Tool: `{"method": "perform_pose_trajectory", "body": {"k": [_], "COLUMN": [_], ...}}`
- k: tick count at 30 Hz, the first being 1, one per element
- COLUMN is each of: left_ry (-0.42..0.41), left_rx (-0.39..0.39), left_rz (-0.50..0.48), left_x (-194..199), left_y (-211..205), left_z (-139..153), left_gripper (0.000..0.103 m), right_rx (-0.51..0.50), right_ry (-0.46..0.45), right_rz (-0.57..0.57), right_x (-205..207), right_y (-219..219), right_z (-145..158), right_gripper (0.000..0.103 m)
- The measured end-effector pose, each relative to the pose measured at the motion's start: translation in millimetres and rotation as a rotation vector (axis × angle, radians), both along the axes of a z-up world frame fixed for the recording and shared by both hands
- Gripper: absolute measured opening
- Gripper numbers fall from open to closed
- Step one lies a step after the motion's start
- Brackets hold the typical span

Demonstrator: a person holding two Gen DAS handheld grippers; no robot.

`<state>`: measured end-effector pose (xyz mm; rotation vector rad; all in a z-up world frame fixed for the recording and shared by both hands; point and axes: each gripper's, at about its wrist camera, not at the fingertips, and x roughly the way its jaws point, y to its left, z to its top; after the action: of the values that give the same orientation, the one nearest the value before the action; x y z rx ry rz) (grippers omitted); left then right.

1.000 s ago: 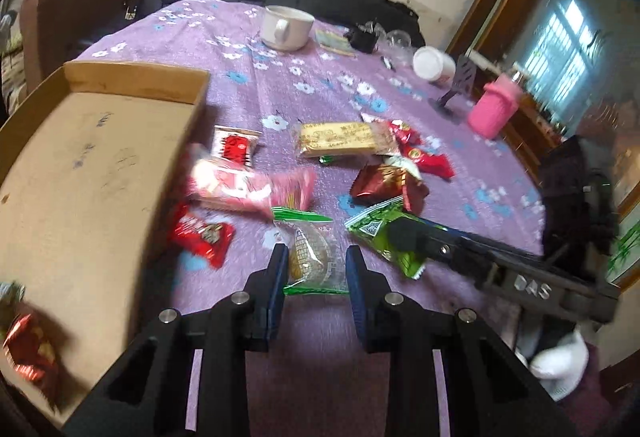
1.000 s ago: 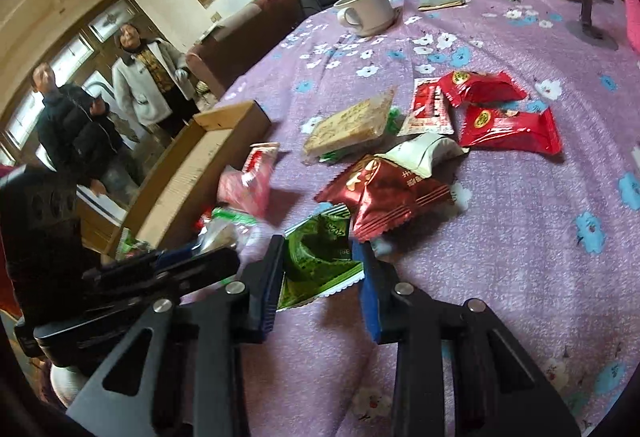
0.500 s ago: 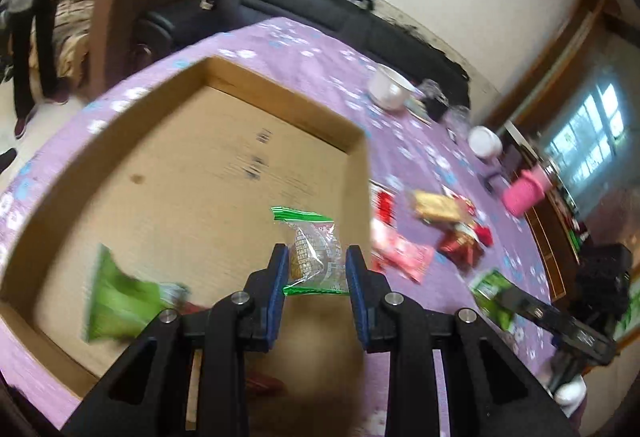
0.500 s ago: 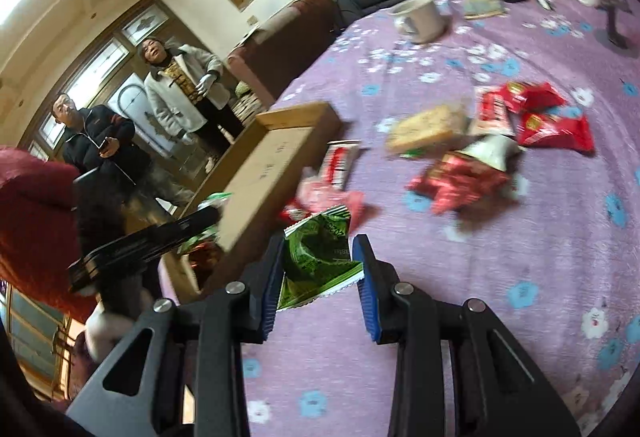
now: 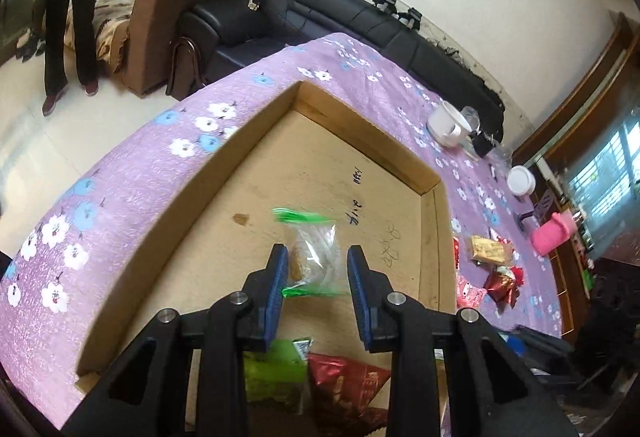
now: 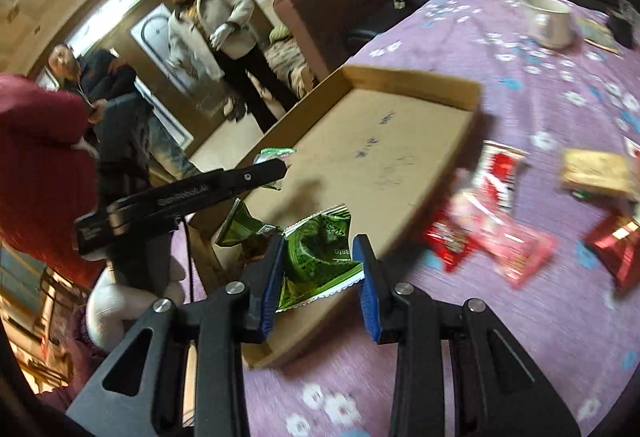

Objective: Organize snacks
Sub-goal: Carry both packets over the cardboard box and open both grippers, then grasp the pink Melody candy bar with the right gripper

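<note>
My left gripper hangs over the open cardboard box. Its jaws are opening, and the clear packet with green ends sits loose and blurred between them, with a gap on its right side. Below it in the box lie a green packet and a red packet. My right gripper is shut on a crumpled green snack packet, held over the box's near edge. Loose snacks lie on the purple cloth to the right: a pink pack, a red-and-white pack and a biscuit pack.
A white mug stands at the table's far side. A white tub and a pink cup are at the far right. Two people stand beyond the box. A black sofa lines the wall.
My left gripper carried the clear packet from the loose snacks to above the box, where the packet now sits slack. My right gripper lifted the green packet and swung it left to the box edge.
</note>
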<state>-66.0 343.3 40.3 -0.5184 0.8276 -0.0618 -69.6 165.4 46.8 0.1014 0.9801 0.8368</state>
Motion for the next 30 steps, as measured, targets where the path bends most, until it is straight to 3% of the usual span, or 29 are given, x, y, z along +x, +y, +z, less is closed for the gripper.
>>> {"method": "perform_pose_trajectory", "body": {"k": [3,7,11,13,18,20,23,30], "left_ry": [-0.015,-0.037,-0.081,-0.104,-0.170,-0.189,-0.185,-0.143], "left_rx": [-0.036,-0.113,-0.176,-0.190,-0.228,-0.269,-0.287,-0.250], "left_rz": [0.018,0.049,0.063,0.068,0.042,0.019,-0.033,-0.112], "left_x": [-8,-16,-27,-33,-48,-52,-55,-57], "left_y": [11,25,26,22,5,-3,-19,-52], "left_z": [1,2,10,15,25,24,21,20], "left_gripper": [0.044,0.049,0.056,0.065,0.077,0.078,0.078,0.078], "right_rx": [-0.030,-0.049,0.005,0.035,-0.005,-0.055,-0.075,-0.216], "right_ry": [0.013,0.013,0.010,-0.006,-0.114,-0.105,-0.048,-0.171], "right_rz": [0.011,0.009,-0.008,-0.037,-0.216,-0.293,-0.317,-0.239], "right_x": [4,8,6,7,13,21,30,38], "right_y": [21,36,18,1,-66,-92,-111,-82], "right_z": [-11,-21,-7,5,23,16,1,-13], "right_gripper": [0.037,0.039,0.040,0.043,0.067,0.068,0.068,0.068]}}
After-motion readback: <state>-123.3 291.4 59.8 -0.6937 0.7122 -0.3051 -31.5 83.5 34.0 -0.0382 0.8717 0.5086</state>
